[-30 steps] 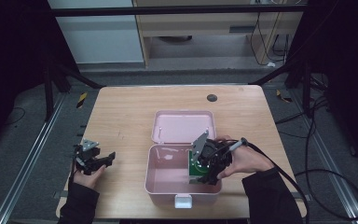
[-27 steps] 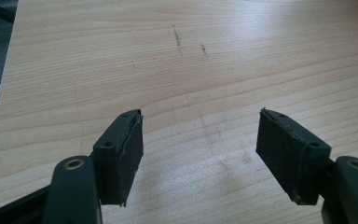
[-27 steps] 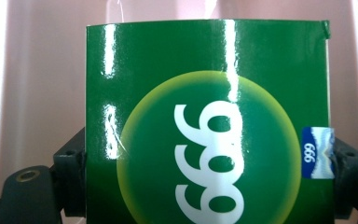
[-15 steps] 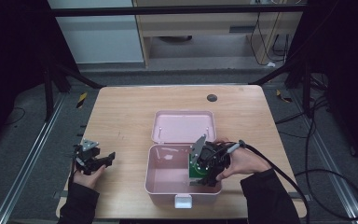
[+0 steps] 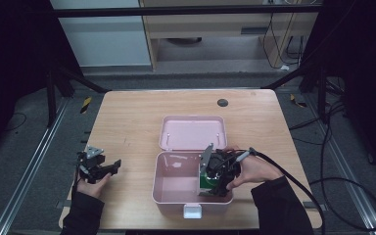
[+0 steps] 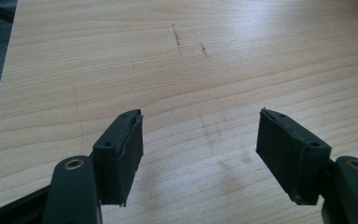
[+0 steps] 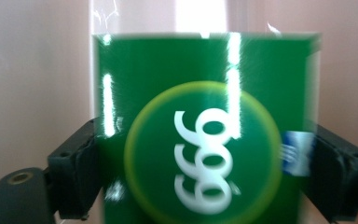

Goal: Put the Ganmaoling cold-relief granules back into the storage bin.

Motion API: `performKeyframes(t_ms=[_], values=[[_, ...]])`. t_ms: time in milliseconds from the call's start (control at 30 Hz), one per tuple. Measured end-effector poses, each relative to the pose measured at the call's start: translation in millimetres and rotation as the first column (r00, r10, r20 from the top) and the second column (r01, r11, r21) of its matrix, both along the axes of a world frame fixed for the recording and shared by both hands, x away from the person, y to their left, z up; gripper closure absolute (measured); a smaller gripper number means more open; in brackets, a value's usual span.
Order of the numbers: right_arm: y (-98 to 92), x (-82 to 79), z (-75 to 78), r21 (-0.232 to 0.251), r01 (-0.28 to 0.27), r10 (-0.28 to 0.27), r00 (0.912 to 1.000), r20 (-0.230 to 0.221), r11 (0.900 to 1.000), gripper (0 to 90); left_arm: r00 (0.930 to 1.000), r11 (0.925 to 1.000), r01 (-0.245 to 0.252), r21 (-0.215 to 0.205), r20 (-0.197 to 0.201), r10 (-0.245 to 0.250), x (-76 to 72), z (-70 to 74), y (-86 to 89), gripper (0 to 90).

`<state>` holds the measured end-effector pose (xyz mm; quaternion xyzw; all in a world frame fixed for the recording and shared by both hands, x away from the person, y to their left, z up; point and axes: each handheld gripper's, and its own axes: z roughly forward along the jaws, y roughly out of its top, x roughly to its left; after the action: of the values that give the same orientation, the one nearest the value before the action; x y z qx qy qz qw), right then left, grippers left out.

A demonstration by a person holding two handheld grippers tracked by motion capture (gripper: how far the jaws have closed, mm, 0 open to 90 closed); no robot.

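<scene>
Glossy green rectangular packet [image 7: 205,135] sits between my right gripper's [image 5: 214,177] jaws, which have just been opening, inside the smooth pink plastic box [image 5: 176,188]. My left gripper [image 5: 98,166] rests near the table's [image 5: 127,117] left edge, jaws apart on bare wood grain.

- I see a green pack [image 7: 205,140]: glossy, flat-faced, printed with a yellow-ringed green circle and white "999" numerals that read upside down in the right gripper view, plus a small blue-and-white patch at one side.
- It stands inside the box [image 5: 176,183], at the right end, near the front wall.
- The box is pink, its hinged lid lying open flat behind it on the table, a white latch on the front.
</scene>
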<state>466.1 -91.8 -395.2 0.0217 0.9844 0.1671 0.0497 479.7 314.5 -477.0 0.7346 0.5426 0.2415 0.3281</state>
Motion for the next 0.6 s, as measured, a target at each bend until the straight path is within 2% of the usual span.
performKeyframes(t_ms=[133,233,267,300,333,367,400,433,533,567,600], values=[[-5.3,-1.1,11.9,0.076,0.007,-0.008,0.9999,0.009,0.997,11.6,1.0000,1.0000,0.000,0.000,0.001,0.000,0.0,0.1,-0.3,30.8],[-9.8,-1.9,20.5,0.123,0.042,-0.045,0.9988,0.019,0.992,10.8,1.0000,1.0000,0.001,0.000,-0.001,-0.001,0.1,0.0,-0.6,30.8],[-9.8,-1.9,20.5,0.123,0.042,-0.045,0.9988,0.019,0.992,10.8,1.0000,1.0000,0.001,0.000,-0.001,-0.001,0.1,0.0,-0.6,30.9],[-11.2,-2.0,23.0,0.140,0.054,-0.058,0.9980,0.026,0.989,10.5,1.0000,1.0000,0.001,0.001,0.000,-0.001,0.1,0.0,-0.6,30.9],[-14.1,-1.4,27.4,0.171,0.079,-0.089,0.9946,0.053,0.982,10.5,1.0000,1.0000,0.001,0.000,-0.001,-0.001,0.1,0.1,-0.5,30.9],[-14.1,-1.4,27.4,0.171,0.079,-0.089,0.9946,0.053,0.982,10.5,1.0000,1.0000,0.001,0.000,-0.001,-0.001,0.1,0.1,-0.5,30.9],[-15.5,-0.7,29.1,0.186,0.094,-0.107,0.9922,0.064,0.978,10.4,1.0000,1.0000,0.001,0.000,0.000,-0.001,0.0,0.1,-0.5,30.9],[-18.3,1.0,32.0,0.201,0.127,-0.147,0.9852,0.088,0.971,9.2,1.0000,1.0000,0.003,-0.001,-0.001,-0.003,0.0,0.1,-0.6,31.2],[-21.2,2.2,34.6,0.212,0.158,-0.184,0.9769,0.108,0.964,8.3,1.0000,1.0000,0.006,-0.002,-0.003,-0.006,0.0,0.0,-0.8,31.5],[-22.6,2.9,35.8,0.224,0.169,-0.197,0.9738,0.113,0.960,7.8,1.0000,1.0000,0.007,-0.002,-0.003,-0.007,0.0,0.0,-0.9,31.6],[-25.5,3.6,39.4,0.245,0.190,-0.225,0.9661,0.126,0.951,7.6,1.0000,1.0000,0.007,-0.003,-0.003,-0.007,-0.1,0.0,-0.7,31.9]])
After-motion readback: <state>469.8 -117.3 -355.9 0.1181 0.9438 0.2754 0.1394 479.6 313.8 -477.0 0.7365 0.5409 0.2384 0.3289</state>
